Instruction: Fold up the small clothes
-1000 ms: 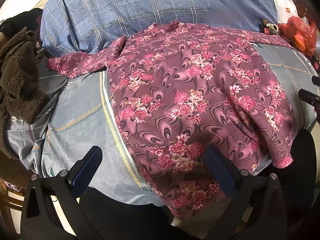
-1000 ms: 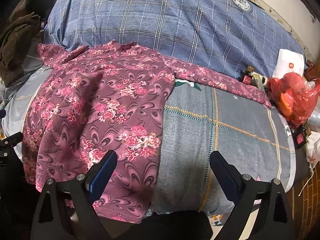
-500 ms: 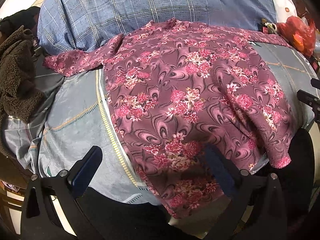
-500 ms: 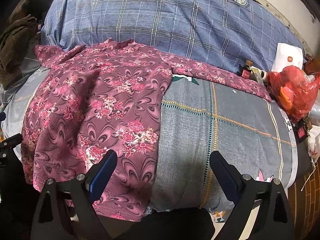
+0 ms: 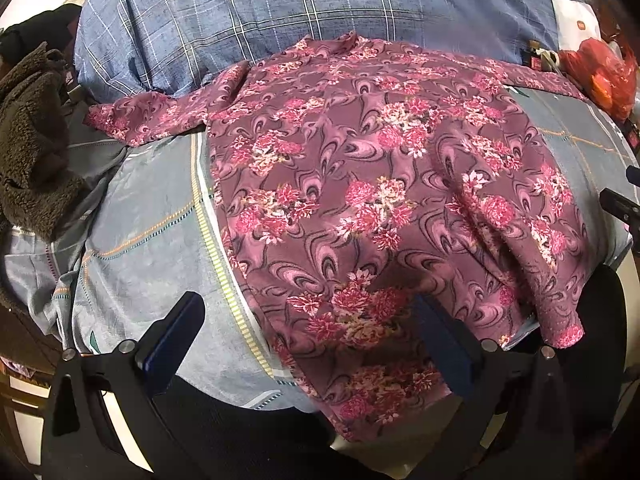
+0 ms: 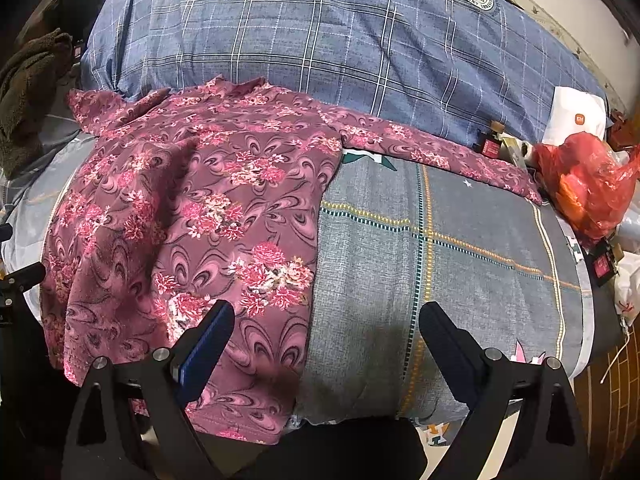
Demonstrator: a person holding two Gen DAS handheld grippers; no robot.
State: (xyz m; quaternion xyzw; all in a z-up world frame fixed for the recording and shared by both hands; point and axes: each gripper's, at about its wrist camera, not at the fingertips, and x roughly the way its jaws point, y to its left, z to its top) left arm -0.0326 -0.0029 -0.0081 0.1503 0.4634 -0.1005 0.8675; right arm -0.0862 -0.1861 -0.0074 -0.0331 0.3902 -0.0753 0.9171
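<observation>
Bed with grey checked sheet (image 6: pixel 460 264); blue plaid quilt (image 6: pixel 320 40) bearing round crests along far side; brown fleece garment (image 5: pixel 28 140) heaped far left; red plastic bag (image 6: pixel 588 184) at right edge, white carton (image 6: pixel 576 120) behind it, small dark bottle (image 6: pixel 490 144) beside.

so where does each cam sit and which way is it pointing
Left wrist: sits on the left tool, low at the bed's near edge, facing across the floral shirt toward the blue plaid duvet; both open fingers show.
Right wrist: sits on the right tool, further right, facing the shirt's right edge and the grey sheet; both open fingers show.
Shared: the shirt, duvet, red plastic bag and brown fleece.
</observation>
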